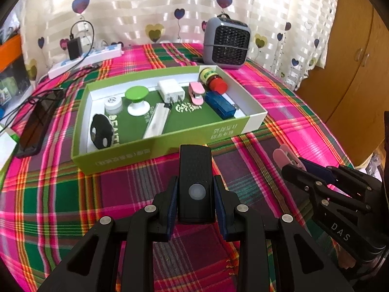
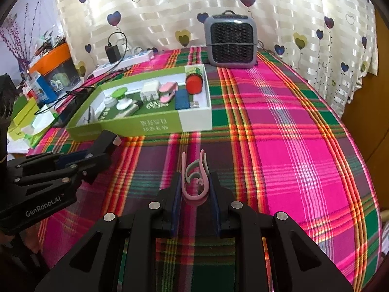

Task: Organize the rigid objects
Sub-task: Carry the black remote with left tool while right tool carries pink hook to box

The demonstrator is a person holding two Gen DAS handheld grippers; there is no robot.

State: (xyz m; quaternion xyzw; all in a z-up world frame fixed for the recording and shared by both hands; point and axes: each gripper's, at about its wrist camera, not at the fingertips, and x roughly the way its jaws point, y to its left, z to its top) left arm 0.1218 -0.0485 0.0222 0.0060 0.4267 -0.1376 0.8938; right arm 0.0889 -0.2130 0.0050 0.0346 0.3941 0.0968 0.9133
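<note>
The left gripper point(image 1: 195, 204) is squeezing its fingers on a black remote point(image 1: 195, 182), and the right gripper's point(image 2: 195, 189) fingers are clamping a pink clip point(image 2: 194, 177). Both are hovering over the plaid table point(image 2: 279, 146), near a green box point(image 1: 155, 146) holding small items.

A: Free room? Bare plaid tablecloth point(image 2: 279, 126) right of the green-and-white cardboard box point(image 2: 194, 121).

B: Obstacles: grey grilled fan heater point(image 2: 231, 41) behind; white power strip point(image 1: 85, 59) and black phone point(image 1: 34, 126) left.
</note>
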